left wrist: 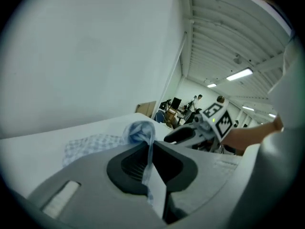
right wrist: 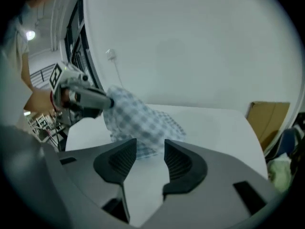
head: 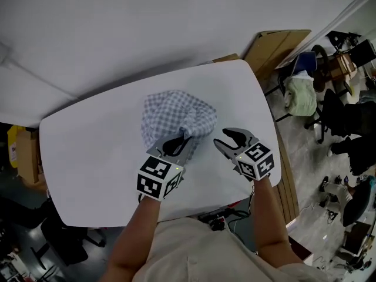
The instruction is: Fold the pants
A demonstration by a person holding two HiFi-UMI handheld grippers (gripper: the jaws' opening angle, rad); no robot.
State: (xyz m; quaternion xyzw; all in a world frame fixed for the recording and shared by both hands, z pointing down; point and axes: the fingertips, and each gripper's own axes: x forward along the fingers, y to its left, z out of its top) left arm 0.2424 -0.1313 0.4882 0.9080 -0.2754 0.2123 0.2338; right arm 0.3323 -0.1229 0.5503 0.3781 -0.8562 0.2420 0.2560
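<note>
I see a white table (head: 88,157) before a plain wall (head: 117,28), with cardboard (head: 276,49) and office chairs (head: 329,113) at the right

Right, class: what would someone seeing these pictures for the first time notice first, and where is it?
A bunched pair of blue-checked pants sits near the middle of the white table, one part pulled up into a peak. The left tongs are shut on that raised cloth, while the right tongs stand open and empty just beside it, over bare tabletop.
</note>
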